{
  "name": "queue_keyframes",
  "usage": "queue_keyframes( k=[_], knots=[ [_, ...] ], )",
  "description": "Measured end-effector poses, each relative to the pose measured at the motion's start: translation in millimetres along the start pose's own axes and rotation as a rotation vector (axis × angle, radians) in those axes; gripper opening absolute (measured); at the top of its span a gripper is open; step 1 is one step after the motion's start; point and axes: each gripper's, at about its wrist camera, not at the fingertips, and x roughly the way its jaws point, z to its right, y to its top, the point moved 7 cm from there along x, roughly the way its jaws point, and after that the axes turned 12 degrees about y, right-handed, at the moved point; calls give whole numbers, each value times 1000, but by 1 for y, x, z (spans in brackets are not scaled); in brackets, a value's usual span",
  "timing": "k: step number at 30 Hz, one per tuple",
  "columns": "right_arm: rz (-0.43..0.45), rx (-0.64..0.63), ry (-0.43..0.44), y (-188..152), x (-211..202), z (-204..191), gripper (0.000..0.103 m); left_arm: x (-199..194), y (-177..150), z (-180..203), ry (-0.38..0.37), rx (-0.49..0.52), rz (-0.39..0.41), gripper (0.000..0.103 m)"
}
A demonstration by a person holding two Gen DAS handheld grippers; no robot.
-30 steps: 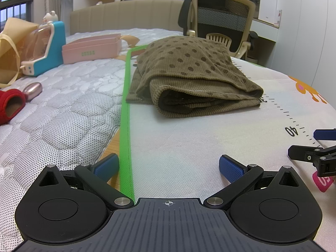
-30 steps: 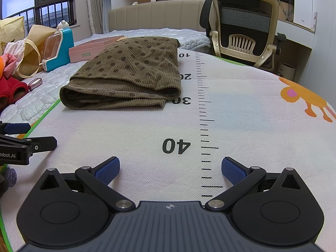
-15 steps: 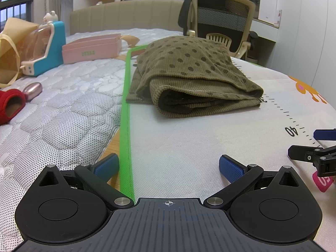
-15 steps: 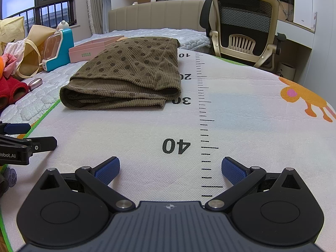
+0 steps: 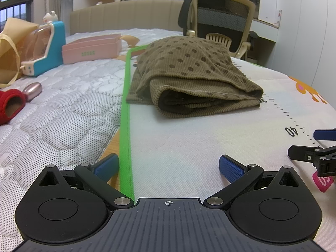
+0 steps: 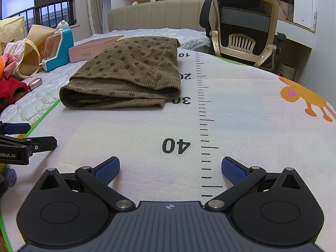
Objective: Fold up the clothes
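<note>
The brown dotted garment [image 5: 193,77] is lying folded on the white mat [image 6: 241,113], beside its green border [image 5: 125,113] and the printed ruler [image 6: 204,126]. The left gripper [image 5: 168,166] and right gripper [image 6: 170,168] are resting near, jaws standing wide, holding nothing, well apart from the garment.

Bare mat [image 6: 241,109] lies open ahead of both grippers. Only the folded cloth [image 6: 130,77] blocks its far left side
</note>
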Motion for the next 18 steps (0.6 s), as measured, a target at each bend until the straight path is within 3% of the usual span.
queue_keyframes(
  k=[18],
  knots=[
    [-1, 0, -2, 0, 1, -1, 103, -1, 0, -1, 0, -5, 1, 103]
  ],
)
